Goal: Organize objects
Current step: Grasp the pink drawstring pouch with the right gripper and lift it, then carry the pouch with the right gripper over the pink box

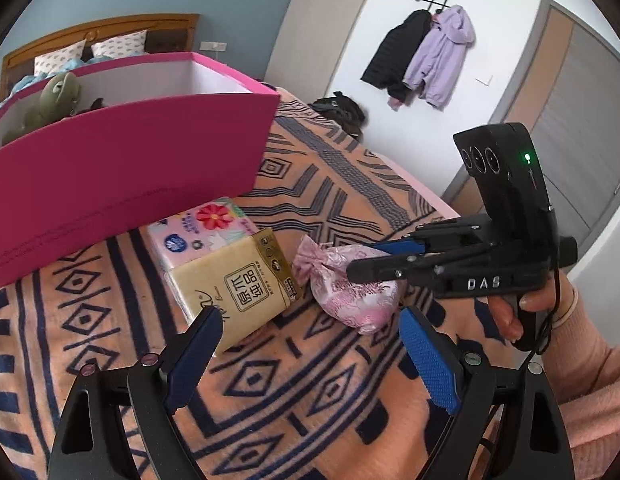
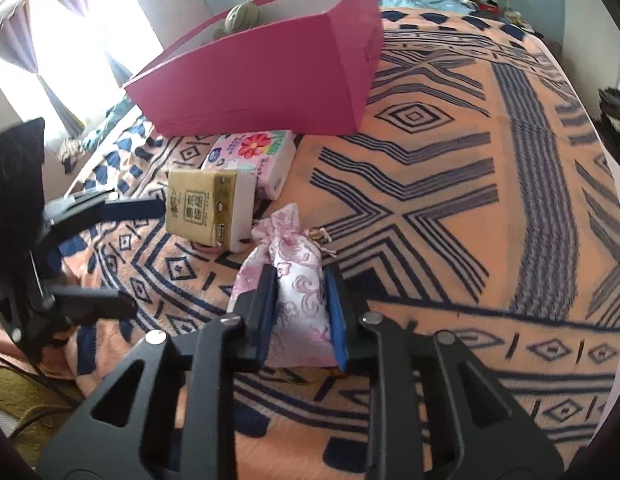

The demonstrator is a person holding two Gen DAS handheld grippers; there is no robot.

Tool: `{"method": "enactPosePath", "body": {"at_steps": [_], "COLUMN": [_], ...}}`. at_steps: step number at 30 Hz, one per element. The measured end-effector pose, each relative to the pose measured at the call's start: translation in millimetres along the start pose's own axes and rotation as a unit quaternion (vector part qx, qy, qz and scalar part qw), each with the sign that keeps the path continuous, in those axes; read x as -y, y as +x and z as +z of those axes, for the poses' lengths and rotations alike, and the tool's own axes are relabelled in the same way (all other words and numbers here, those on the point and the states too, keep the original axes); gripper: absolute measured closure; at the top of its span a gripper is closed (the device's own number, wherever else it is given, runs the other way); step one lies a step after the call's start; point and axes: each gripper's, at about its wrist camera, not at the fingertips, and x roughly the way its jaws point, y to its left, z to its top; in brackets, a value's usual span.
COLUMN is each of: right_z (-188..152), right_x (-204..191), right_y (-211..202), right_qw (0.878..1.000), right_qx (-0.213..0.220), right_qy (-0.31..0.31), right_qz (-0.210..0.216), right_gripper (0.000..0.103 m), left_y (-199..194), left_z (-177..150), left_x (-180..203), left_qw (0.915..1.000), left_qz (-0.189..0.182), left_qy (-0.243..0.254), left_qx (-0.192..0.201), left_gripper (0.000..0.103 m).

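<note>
A pink brocade drawstring pouch [image 2: 285,240] lies on the patterned blanket, and my right gripper [image 2: 299,280] is shut on its middle, both pads pressing its sides. In the left wrist view the same pouch [image 1: 350,292] sits under the right gripper [image 1: 362,258]. Left of it lies a tan tissue pack [image 1: 233,284], leaning on a floral tissue pack [image 1: 201,228]. My left gripper [image 1: 310,316] stands open and empty, its left finger at the tan pack's near corner. Behind them stands an open pink box [image 1: 129,168] holding a green plush toy [image 1: 57,96].
The orange and navy blanket [image 2: 450,200] covers a bed that stretches wide to the right of the objects. Pillows and a wooden headboard [image 1: 109,32] lie beyond the box. Coats [image 1: 426,56] hang on the far wall. A person's hand in a pink sleeve [image 1: 590,360] holds the right gripper.
</note>
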Motion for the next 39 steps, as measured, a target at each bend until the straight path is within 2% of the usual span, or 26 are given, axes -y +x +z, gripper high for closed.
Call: {"method": "enactPosePath", "body": {"at_steps": [4, 11, 18, 22, 27, 29, 32, 34, 39], "right_z": [-5.8, -9.2, 7.4, 21.6, 35.2, 37.4, 38.2, 37.3, 36.3], "right_x": [6.3, 15.3, 2.3, -8.4, -13.3, -12.9, -12.2, -11.3, -14.7], "right_y": [-14.6, -53.9, -72.8, -67.8, -29.0, -10.6, 10.1, 16.9, 25.1], "right_qw": [0.999, 0.989, 0.977, 0.970, 0.969, 0.967, 0.969, 0.971, 0.983], "right_qx": [0.027, 0.101, 0.162, 0.186, 0.165, 0.149, 0.128, 0.119, 0.072], "right_qy": [0.034, 0.086, 0.088, 0.088, 0.106, 0.121, 0.130, 0.130, 0.100], "right_qz": [0.022, 0.066, 0.104, 0.127, 0.153, 0.167, 0.165, 0.160, 0.138], "right_gripper": [0.084, 0.085, 0.085, 0.085, 0.085, 0.085, 0.085, 0.083, 0.076], "left_y": [-0.3, -5.3, -21.2, -29.5, -29.1, -24.8, -17.2, -11.2, -1.0], "left_z": [-3.5, -2.8, 2.5, 8.0, 14.0, 14.6, 13.4, 11.6, 7.7], "left_x": [7.9, 8.0, 13.1, 16.4, -1.4, -12.2, -25.5, -34.2, -48.5], "left_qw": [0.9999, 0.9998, 0.9987, 0.9983, 0.9988, 0.9988, 0.9987, 0.9984, 0.9976], "left_qz": [-0.005, -0.015, -0.042, -0.036, -0.014, -0.022, -0.014, -0.012, -0.010], "left_qy": [0.010, 0.000, 0.004, 0.014, -0.003, -0.020, -0.040, -0.052, -0.069], "left_qx": [-0.001, 0.010, 0.030, 0.044, 0.046, 0.039, 0.027, 0.017, 0.000], "left_gripper": [0.014, 0.014, 0.014, 0.014, 0.023, 0.048, 0.054, 0.064, 0.067]}}
